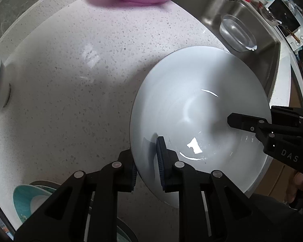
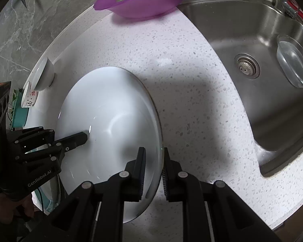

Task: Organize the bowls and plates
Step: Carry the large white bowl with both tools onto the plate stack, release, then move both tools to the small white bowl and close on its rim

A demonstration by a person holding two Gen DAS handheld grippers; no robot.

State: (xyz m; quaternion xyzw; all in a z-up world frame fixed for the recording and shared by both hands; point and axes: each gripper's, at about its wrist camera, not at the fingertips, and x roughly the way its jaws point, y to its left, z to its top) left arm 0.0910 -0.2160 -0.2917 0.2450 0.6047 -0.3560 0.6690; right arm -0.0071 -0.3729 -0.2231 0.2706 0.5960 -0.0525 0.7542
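A large white bowl lies low over the speckled counter, beside the sink. I cannot tell whether the bowl touches the counter. My left gripper is shut on its near rim, one pad inside and one outside. In the right wrist view the same white bowl shows with my right gripper shut on its opposite rim. Each gripper also appears in the other's view: the right gripper at the bowl's right edge, the left gripper at its left edge.
A purple basin with food stands at the back of the counter. The steel sink on the right holds a clear glass bowl. A small white bowl stands at the left wall. A teal bowl sits at the near left.
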